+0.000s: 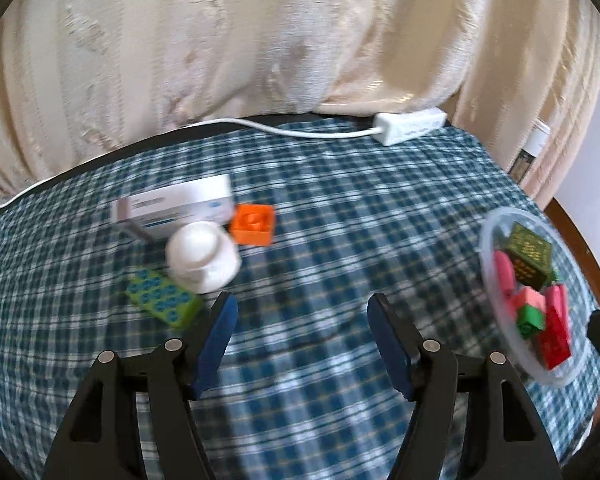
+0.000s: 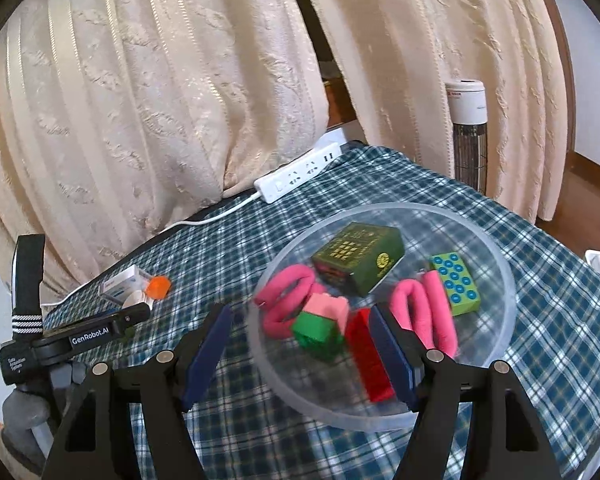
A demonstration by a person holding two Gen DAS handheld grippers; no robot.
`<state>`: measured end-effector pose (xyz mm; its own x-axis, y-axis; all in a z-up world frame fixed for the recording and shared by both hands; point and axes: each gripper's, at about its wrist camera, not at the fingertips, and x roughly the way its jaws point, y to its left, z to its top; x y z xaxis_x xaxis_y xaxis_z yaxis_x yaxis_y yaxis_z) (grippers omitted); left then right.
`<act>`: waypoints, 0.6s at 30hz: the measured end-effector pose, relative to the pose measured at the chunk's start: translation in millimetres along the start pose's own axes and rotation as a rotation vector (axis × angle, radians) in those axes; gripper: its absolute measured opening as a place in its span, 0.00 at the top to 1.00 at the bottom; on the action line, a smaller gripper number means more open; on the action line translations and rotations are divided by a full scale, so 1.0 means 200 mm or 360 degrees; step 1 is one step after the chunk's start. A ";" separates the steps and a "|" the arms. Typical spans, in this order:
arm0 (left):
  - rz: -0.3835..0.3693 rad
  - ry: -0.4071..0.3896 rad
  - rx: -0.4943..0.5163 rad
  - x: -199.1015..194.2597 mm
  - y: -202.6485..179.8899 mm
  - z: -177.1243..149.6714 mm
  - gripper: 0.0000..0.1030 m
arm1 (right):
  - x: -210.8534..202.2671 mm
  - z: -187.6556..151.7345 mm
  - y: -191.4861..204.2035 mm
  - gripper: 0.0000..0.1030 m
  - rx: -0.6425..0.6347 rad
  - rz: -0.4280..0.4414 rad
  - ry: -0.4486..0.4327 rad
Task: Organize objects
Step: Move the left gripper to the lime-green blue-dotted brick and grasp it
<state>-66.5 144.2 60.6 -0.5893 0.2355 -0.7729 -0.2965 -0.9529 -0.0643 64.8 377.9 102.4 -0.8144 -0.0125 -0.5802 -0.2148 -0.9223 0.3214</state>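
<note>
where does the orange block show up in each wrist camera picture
Left wrist: orange block left of centre, beside the white box.
Right wrist: orange block small at the left edge, past the left tool.
Shared landmark: white power strip at the table's far edge.

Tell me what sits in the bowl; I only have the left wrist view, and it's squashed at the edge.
Observer: A second green studded block lies in the clear bowl, on its right side.
Operator: Give me the right gripper's state.
Observer: The right gripper is open and empty, over the bowl's near rim.
Operator: Name anything else I'm missing.
Observer: A tower fan stands at the far right.
</note>
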 end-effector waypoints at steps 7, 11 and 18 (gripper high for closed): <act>0.0096 0.0017 -0.0085 0.03 0.24 -0.04 0.33 | 0.02 -0.03 0.07 0.26 -0.0033 0.0015 0.0041; 0.0140 0.0005 -0.0106 0.04 0.36 -0.06 0.33 | 0.05 -0.05 0.12 0.26 -0.0064 0.0033 0.0075; 0.0166 -0.0007 -0.0066 0.10 0.50 -0.06 0.33 | 0.09 -0.08 0.23 0.26 -0.0127 0.0051 0.0122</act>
<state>-98.9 52.1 31.1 -0.6187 0.1352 -0.7739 -0.2019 -0.9793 -0.0097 49.7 329.5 94.7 -0.7760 -0.0692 -0.6269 -0.1433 -0.9486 0.2821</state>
